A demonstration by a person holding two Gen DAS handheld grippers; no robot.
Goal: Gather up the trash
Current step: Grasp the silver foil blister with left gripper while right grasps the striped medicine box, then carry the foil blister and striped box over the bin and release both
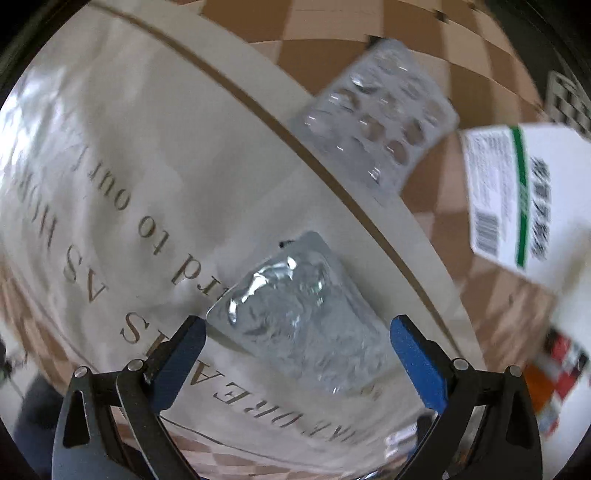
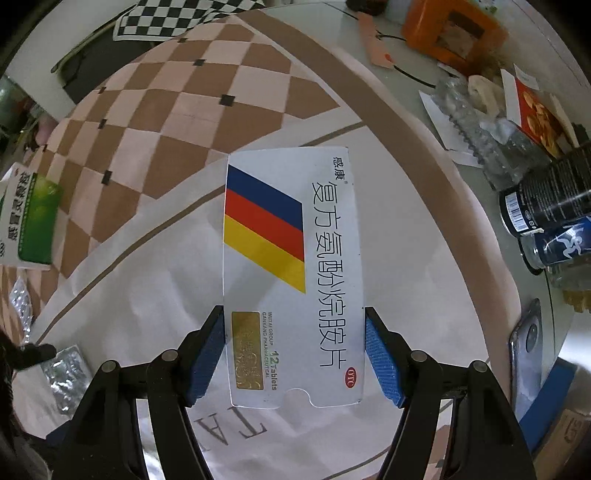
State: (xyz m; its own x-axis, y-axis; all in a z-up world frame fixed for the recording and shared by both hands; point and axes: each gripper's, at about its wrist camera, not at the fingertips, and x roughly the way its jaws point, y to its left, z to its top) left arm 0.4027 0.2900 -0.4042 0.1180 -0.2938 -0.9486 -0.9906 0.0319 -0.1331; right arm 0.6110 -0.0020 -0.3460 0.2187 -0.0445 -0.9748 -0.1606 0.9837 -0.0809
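The medicine box (image 2: 293,273) lay flat with its long axis running straight away from the right tongs (image 2: 295,354), its near end between the two blue pads (image 2: 207,354), which pressed on its long edges, so the right tongs were clenched on the box. Under it was a cream mat (image 2: 424,258) with brown lettering and a checked border. The left tongs (image 1: 297,354) stood released, pads spread wide. Between them, touching neither, a silver blister pack (image 1: 295,314) lay flat on the mat, its long axis running at a slant toward the upper left of the left wrist view. A second, clear blister pack (image 1: 376,125) rested across the mat's edge farther off, and a green-striped white box (image 1: 524,199) lay to its right. On the desk (image 2: 325,22) beyond the mat were dark cans (image 2: 546,199) on their sides and an orange box (image 2: 454,29).
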